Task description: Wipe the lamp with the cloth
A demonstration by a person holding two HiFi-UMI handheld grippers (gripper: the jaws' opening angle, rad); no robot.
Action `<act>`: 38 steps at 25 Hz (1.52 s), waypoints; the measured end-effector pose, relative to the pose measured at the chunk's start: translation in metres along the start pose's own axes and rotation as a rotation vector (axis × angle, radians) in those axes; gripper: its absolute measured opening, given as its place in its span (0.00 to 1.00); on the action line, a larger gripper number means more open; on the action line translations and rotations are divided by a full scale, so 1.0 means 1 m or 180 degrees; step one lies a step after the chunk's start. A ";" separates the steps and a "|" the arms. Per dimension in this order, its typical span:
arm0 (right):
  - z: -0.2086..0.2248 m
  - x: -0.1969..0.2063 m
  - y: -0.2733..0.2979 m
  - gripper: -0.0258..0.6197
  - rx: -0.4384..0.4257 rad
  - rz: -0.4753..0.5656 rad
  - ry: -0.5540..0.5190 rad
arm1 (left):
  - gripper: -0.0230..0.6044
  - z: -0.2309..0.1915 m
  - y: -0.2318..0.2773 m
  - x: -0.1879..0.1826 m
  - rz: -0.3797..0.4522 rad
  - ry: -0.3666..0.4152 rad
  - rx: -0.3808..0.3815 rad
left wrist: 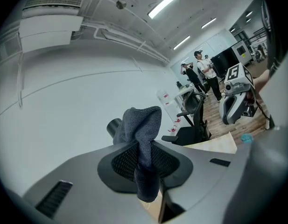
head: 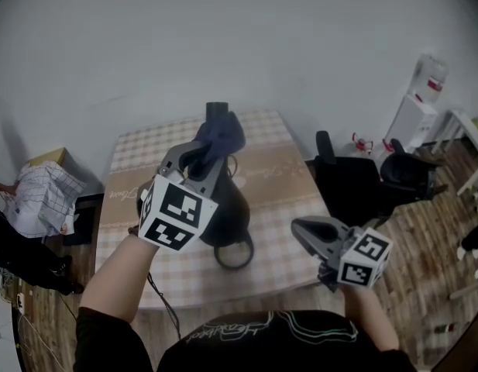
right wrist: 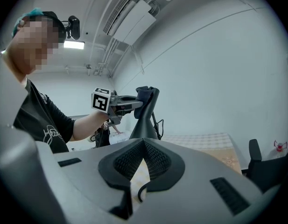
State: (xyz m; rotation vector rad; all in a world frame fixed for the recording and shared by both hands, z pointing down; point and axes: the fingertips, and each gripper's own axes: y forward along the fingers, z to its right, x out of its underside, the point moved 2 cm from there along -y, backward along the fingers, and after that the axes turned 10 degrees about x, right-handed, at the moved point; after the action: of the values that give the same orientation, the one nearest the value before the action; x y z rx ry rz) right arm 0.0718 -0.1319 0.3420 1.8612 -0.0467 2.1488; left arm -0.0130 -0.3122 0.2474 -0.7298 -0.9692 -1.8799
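Clamped with the left tool (left wrist: 146,169) on a fold of the dark cloth (left wrist: 143,122), held up at the top of the black lamp (head: 231,208), with the cloth touching its neck or very close to it. Closed on nothing at the right tool (right wrist: 143,158), low over the near edge of the desk (head: 289,173), well apart from the lamp.

Could slip out of the narrow pinch if dragged hard along the neck. Could also tip the lamp, not being steadied by the right tool, or catch the cable loop (head: 235,253) at the base.

Only in the left gripper view: the cloth between the pads. Only in the right gripper view: the lamp's upright shape from the side. Only in the head view: base and cable on the checked desk.
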 end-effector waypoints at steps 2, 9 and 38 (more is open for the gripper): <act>0.000 0.001 -0.004 0.06 -0.0022 -0.0009 0.0011 | 0.14 0.008 -0.001 0.004 -0.0063 -0.0009 0.0022; -0.003 0.010 -0.013 0.06 -0.0135 -0.0059 0.0057 | 0.14 0.038 -0.006 0.024 -0.0233 -0.0045 0.0100; -0.019 0.066 -0.076 0.06 -0.0182 -0.0218 0.0354 | 0.14 0.158 -0.020 0.093 -0.0720 -0.0316 0.0440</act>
State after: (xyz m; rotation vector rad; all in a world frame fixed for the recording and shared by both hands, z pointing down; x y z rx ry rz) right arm 0.0644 -0.0418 0.3903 1.6847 -0.0200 2.1769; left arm -0.0557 -0.2125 0.3969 -0.6580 -1.2770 -1.9604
